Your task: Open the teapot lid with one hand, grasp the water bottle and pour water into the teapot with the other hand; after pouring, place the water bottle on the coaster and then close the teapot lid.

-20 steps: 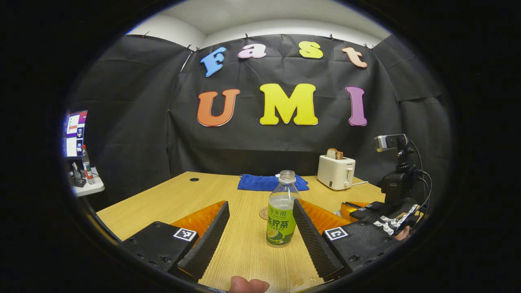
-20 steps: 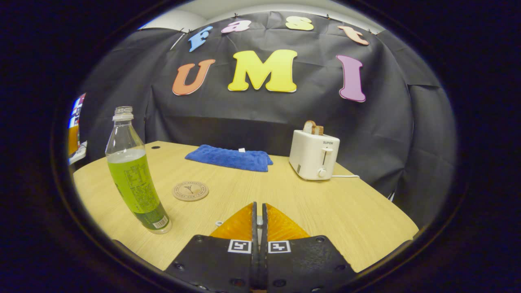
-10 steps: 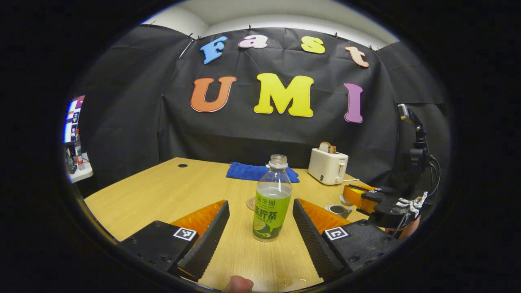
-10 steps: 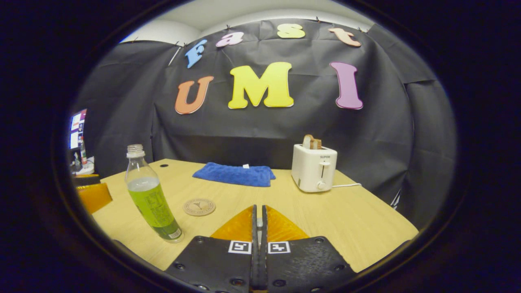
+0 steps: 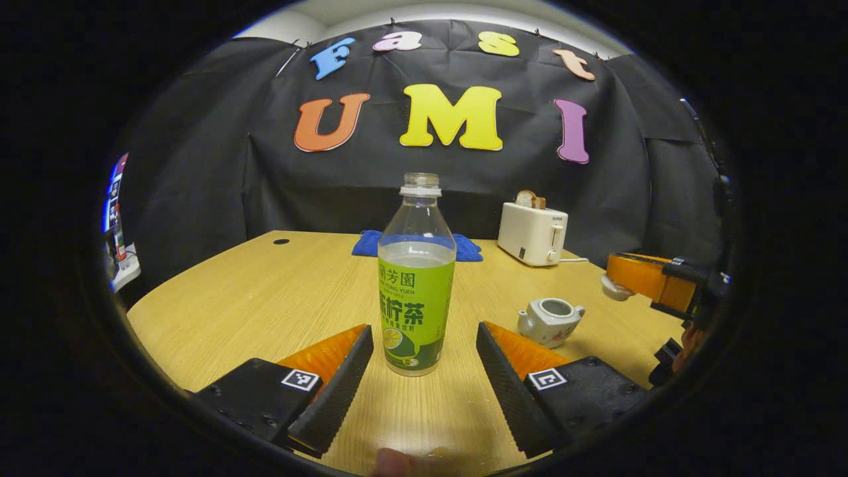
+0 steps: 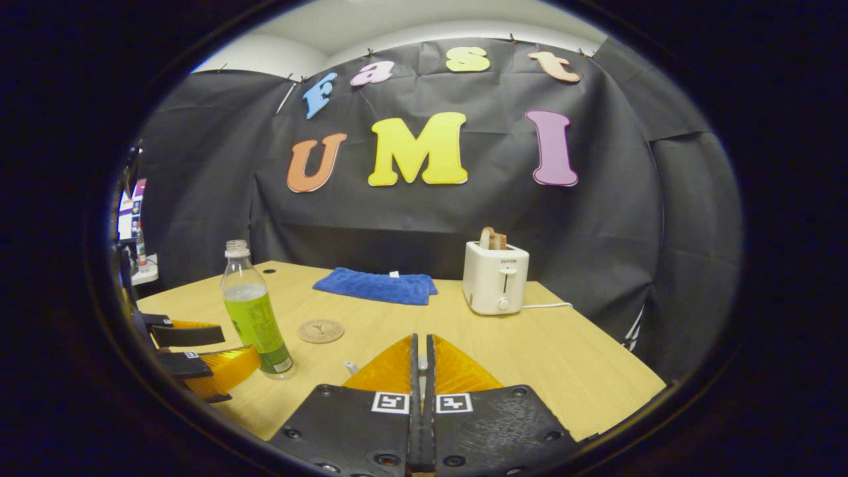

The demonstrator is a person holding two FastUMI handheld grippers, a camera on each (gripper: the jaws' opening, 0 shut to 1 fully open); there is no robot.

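Observation:
An uncapped bottle (image 5: 416,291) with a green label and pale liquid stands upright on the wooden table (image 5: 265,298). My left gripper (image 5: 422,331) is open, with its fingers on either side of the bottle's lower half, apart from it. The white teapot (image 5: 550,321) sits to the right with its mouth uncovered. Above and to its right, my right gripper (image 5: 616,281) is shut on the white teapot lid (image 5: 611,289). In the right gripper view my right gripper (image 6: 419,361) has its jaws together. The bottle (image 6: 255,315), the left gripper (image 6: 238,346) and a round coaster (image 6: 320,330) lie to its left.
A white toaster (image 5: 532,232) with bread stands at the back right of the table, its cord trailing right. A folded blue cloth (image 6: 375,286) lies at the back centre. A side shelf with a screen (image 5: 116,225) is at the far left.
My left gripper has closed in on the bottle, which now stands between its open fingers. The right gripper has risen off the teapot with the lid, baring the teapot's mouth.

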